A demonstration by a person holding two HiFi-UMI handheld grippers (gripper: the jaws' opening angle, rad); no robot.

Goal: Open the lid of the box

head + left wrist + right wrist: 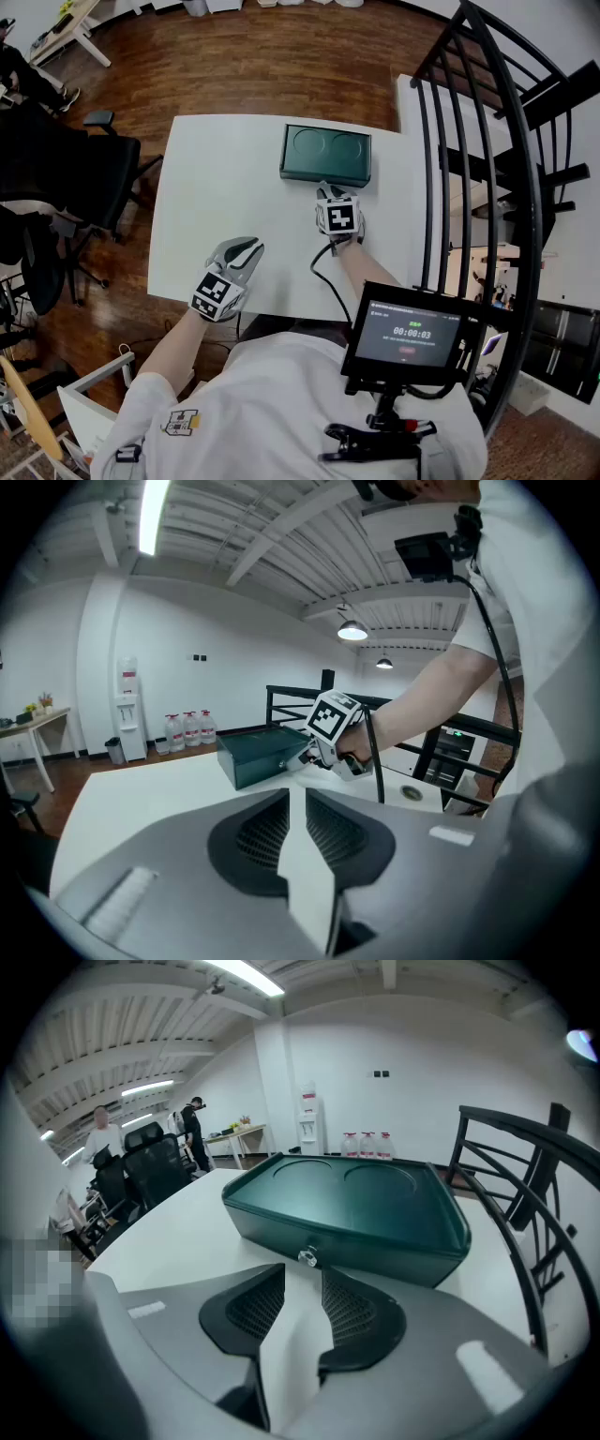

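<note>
Closest to the camera is a small screen [412, 336] fixed on the person's chest, over a white shirt [281, 403]. Both arms reach out over a white table [216, 178].

The left gripper [246, 247] rests low near the table's near edge, well apart from the box. Its jaws stand just a little apart, with only bare table showing in the thin gap and nothing held.

The right gripper [324, 191] is farther out, right in front of the box [326, 153]. Its jaws are open a bit wider and hold nothing. A small silver latch [307, 1258] on the front of the box sits just ahead of the jaw tips, in line with the gap. A black cable [323, 272] runs back from this gripper along the arm.

The box is dark green and sits on the far side of the table. Its lid is shut and flat, with two round dents in the top.

A black railing [487, 187] stands to the right of the table, and a black chair [94, 178] is on the left, on the wood floor [234, 56].
</note>
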